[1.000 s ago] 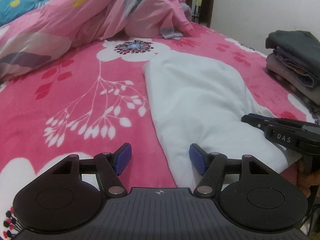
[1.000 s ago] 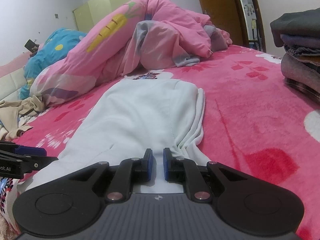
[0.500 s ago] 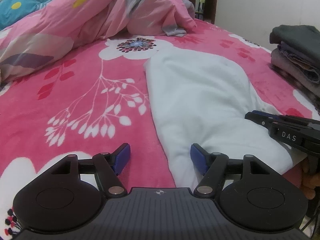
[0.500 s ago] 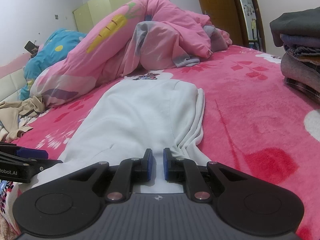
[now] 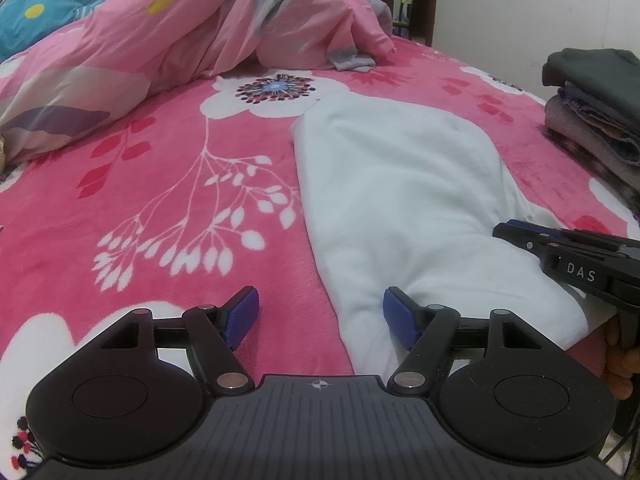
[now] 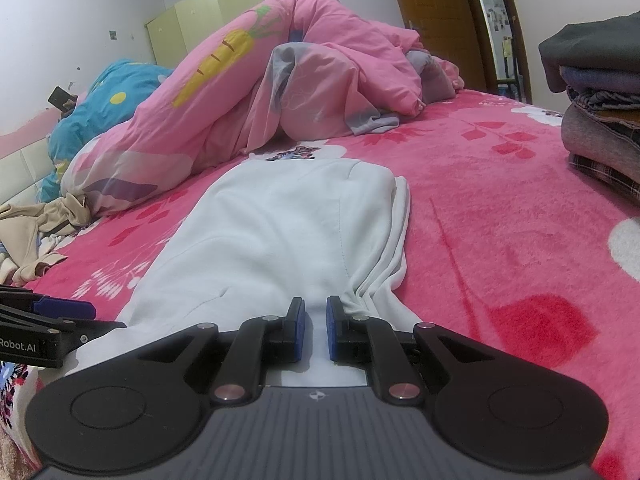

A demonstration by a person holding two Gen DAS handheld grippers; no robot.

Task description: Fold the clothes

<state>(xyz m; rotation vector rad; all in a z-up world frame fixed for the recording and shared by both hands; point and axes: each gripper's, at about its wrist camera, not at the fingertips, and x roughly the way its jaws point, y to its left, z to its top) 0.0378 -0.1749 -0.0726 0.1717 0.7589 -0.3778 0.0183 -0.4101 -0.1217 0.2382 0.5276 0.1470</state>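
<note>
A white garment (image 5: 400,200) lies lengthwise on the pink flowered bedspread (image 5: 160,184), its long sides folded in. My left gripper (image 5: 320,308) is open just above the near end, straddling the garment's left edge: one pad is over the spread, the other over the cloth. My right gripper (image 6: 316,320) is shut on the near end of the white garment (image 6: 288,232), where creases gather toward its right pad. In the left wrist view, the right gripper (image 5: 516,234) lies low on the cloth's near right corner. The left gripper (image 6: 92,316) enters the right wrist view at the left edge.
A crumpled pink duvet (image 5: 200,36) fills the far end of the bed. A stack of folded dark clothes (image 5: 592,112) sits at the right edge. Beige clothes (image 6: 36,232) lie at the left. A person's hand (image 5: 620,360) holds the right gripper's handle.
</note>
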